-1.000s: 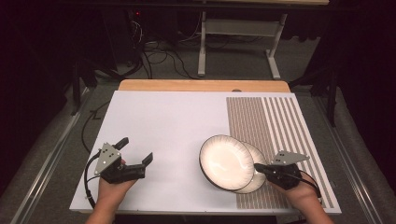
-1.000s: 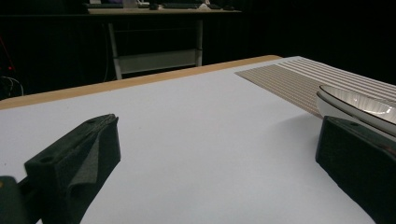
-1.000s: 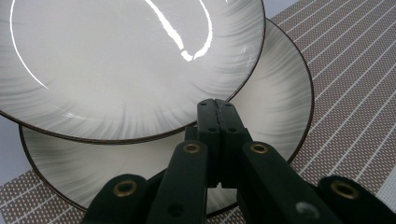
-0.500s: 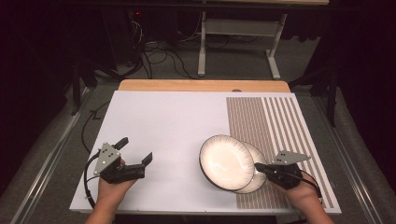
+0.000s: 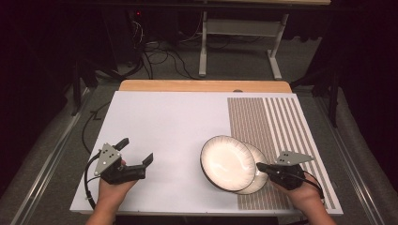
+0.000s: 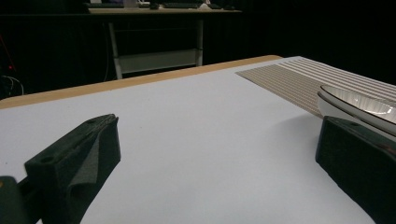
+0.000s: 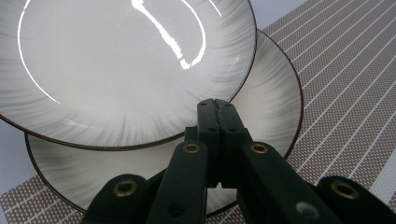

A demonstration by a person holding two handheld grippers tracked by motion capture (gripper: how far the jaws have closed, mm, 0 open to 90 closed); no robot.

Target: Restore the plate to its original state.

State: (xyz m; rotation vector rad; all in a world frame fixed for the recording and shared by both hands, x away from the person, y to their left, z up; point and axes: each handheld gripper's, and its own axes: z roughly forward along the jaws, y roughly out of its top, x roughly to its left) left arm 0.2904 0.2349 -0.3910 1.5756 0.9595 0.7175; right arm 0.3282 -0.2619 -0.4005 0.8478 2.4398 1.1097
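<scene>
Two white plates (image 5: 228, 162) with dark rims lie overlapped at the near right of the white table (image 5: 164, 122), the upper plate (image 7: 121, 60) shifted toward the table's middle, the lower plate (image 7: 275, 107) resting partly on the striped brown mat (image 5: 277, 122). At their near right edge sits the right gripper (image 5: 261, 167) — its jaws pressed together, tips over the lower plate's inner face just beside the upper plate's rim; whether they pinch that rim I cannot tell. Well apart at the near left, the left gripper (image 5: 136, 152) rests in the hand (image 5: 110, 194) — jaws spread wide, holding nothing
</scene>
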